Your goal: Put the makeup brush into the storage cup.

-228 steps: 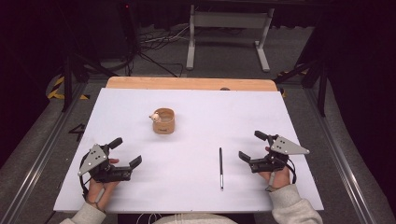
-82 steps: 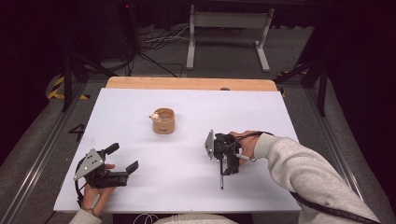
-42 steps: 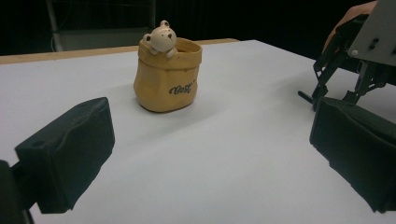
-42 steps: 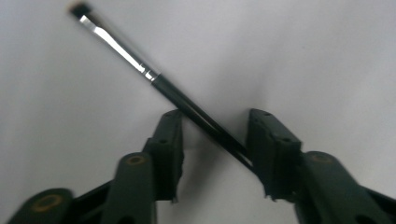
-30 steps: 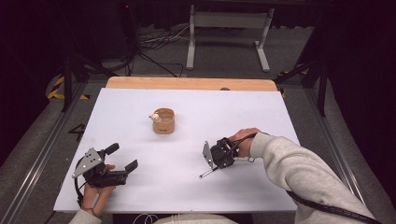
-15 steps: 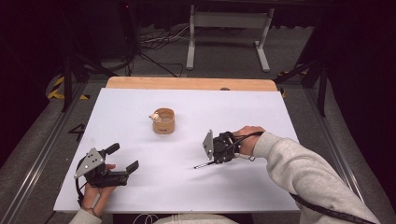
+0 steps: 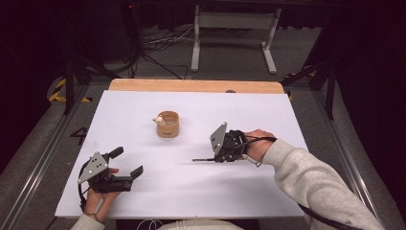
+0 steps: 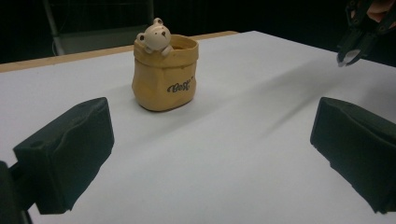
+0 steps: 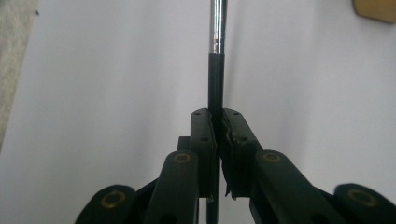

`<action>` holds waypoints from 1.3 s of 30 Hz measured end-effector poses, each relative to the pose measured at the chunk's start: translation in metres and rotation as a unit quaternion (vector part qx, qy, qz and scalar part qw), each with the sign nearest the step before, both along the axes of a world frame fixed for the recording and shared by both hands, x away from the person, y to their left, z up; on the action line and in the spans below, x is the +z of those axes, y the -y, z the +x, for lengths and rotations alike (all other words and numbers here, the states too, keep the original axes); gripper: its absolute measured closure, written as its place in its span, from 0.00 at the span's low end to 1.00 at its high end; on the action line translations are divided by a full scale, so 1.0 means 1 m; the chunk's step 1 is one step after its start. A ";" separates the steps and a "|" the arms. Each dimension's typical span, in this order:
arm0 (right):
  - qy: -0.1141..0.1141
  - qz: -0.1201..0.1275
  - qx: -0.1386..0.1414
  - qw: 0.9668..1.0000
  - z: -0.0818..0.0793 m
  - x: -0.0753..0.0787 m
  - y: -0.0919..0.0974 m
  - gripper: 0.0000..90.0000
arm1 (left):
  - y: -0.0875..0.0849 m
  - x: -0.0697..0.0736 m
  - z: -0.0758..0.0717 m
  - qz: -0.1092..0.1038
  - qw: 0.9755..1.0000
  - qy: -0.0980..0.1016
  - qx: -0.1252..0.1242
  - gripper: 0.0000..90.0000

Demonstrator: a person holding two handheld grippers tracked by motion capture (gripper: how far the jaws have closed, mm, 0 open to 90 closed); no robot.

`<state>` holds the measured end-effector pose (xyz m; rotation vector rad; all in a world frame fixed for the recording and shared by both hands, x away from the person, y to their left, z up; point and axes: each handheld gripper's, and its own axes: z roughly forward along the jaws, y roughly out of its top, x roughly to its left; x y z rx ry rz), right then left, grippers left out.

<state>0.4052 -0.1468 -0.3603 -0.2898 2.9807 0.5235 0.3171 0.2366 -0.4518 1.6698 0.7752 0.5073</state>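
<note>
A thin black pen [image 7: 203, 159] with a silver section [image 9: 217, 28] is clamped in my right gripper [image 7: 221, 157], which is shut on it and holds it above the white table, its free end toward the left. In the right gripper view the two jaws [image 9: 217, 135] pinch the pen's black barrel. A small tan pot with a bear figure on its rim [image 7: 167, 124] [image 8: 165, 74] stands upright mid-table. My left gripper [image 7: 128, 165] rests at the front left, open, with nothing between its pads [image 8: 70, 154].
The white table sheet [image 7: 143, 201] has a wooden strip [image 7: 191, 86] along its far edge. Beyond it stand a metal frame [image 7: 234, 28] and cables on the dark floor. The person's grey sleeve [image 7: 316, 187] reaches in from the lower right.
My right gripper picked the pen up from the table and has raised it over the last second, so it now lies level. The left gripper stayed put.
</note>
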 end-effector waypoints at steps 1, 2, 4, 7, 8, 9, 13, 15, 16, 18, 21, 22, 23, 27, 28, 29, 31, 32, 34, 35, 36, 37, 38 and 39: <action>0.000 0.008 -0.004 1.000 0.000 0.002 0.001 0.93 | 0.000 0.000 0.000 0.004 1.000 0.000 -0.001 0.01; 0.000 0.016 -0.010 1.000 -0.001 0.004 0.003 0.93 | 0.001 0.000 0.000 0.004 1.000 0.000 -0.001 0.01; -0.002 0.036 -0.019 0.999 -0.002 0.007 0.006 0.93 | 0.001 0.000 0.000 0.004 1.000 0.001 -0.001 0.01; -0.003 0.064 -0.030 0.998 -0.002 0.012 0.011 0.94 | 0.001 0.000 0.000 0.005 1.000 0.003 -0.002 0.02; -0.003 0.074 -0.034 0.997 -0.002 0.013 0.013 0.94 | 0.002 0.000 0.000 0.006 1.000 0.004 -0.002 0.02; -0.003 0.074 -0.034 0.997 -0.002 0.013 0.013 0.94 | 0.002 0.000 0.000 0.006 1.000 0.004 -0.002 0.02; -0.004 0.125 -0.056 0.991 -0.002 0.019 0.023 0.94 | 0.002 0.000 0.000 0.006 1.000 0.005 -0.003 0.02; -0.004 0.144 -0.064 0.987 -0.003 0.021 0.027 0.94 | 0.002 0.001 0.000 0.004 1.000 0.004 -0.003 0.02; -0.003 0.162 -0.072 0.984 -0.004 0.022 0.030 0.94 | 0.002 0.001 0.000 0.004 1.000 0.005 -0.002 0.02; 0.001 0.188 -0.080 0.979 -0.006 0.024 0.034 0.93 | 0.002 0.001 0.000 0.005 1.000 0.005 -0.002 0.02; 0.009 0.229 -0.093 0.969 -0.010 0.025 0.040 0.93 | 0.004 0.000 -0.001 -0.003 1.000 0.006 -0.002 0.01; 0.010 0.245 -0.101 0.964 -0.011 0.026 0.042 0.93 | 0.004 0.000 -0.001 -0.003 1.000 0.006 -0.002 0.01; 0.010 0.245 -0.101 0.964 -0.011 0.026 0.042 0.93 | 0.004 0.001 -0.001 -0.006 1.000 0.006 -0.004 0.01; 0.014 0.294 -0.126 0.947 -0.015 0.026 0.049 0.93 | 0.004 0.001 -0.001 -0.002 1.000 0.007 -0.006 0.01; 0.017 0.303 -0.130 0.944 -0.016 0.025 0.050 0.93 | 0.004 0.001 -0.001 -0.001 1.000 0.008 -0.005 0.01; 0.020 0.313 -0.133 0.940 -0.017 0.025 0.050 0.93 | 0.004 0.001 -0.001 0.000 1.000 0.009 -0.006 0.01; 0.026 0.327 -0.139 0.934 -0.018 0.023 0.052 0.93 | 0.004 0.001 -0.001 0.000 1.000 0.009 -0.007 0.01; 0.028 0.332 -0.143 0.932 -0.019 0.022 0.052 0.93 | 0.004 0.001 -0.001 0.001 1.000 0.009 -0.009 0.01; 0.029 0.349 -0.156 0.924 -0.020 0.019 0.055 0.93 | 0.004 0.001 -0.001 0.003 1.000 0.010 -0.007 0.01; 0.028 0.356 -0.161 0.920 -0.020 0.017 0.055 0.93 | 0.004 0.002 -0.001 0.005 1.000 0.009 -0.008 0.02; 0.028 0.364 -0.167 0.916 -0.020 0.016 0.056 0.93 | 0.004 0.002 -0.001 0.004 1.000 0.008 -0.008 0.02; 0.026 0.373 -0.172 0.911 -0.021 0.014 0.058 0.93 | 0.005 0.002 -0.001 0.005 1.000 0.008 -0.008 0.02; 0.024 0.383 -0.176 0.907 -0.021 0.013 0.059 0.93 | 0.005 0.002 -0.001 0.005 1.000 0.010 -0.009 0.02; 0.024 0.391 -0.180 0.902 -0.021 0.011 0.059 0.93 | 0.005 0.002 -0.001 0.003 1.000 0.010 -0.008 0.02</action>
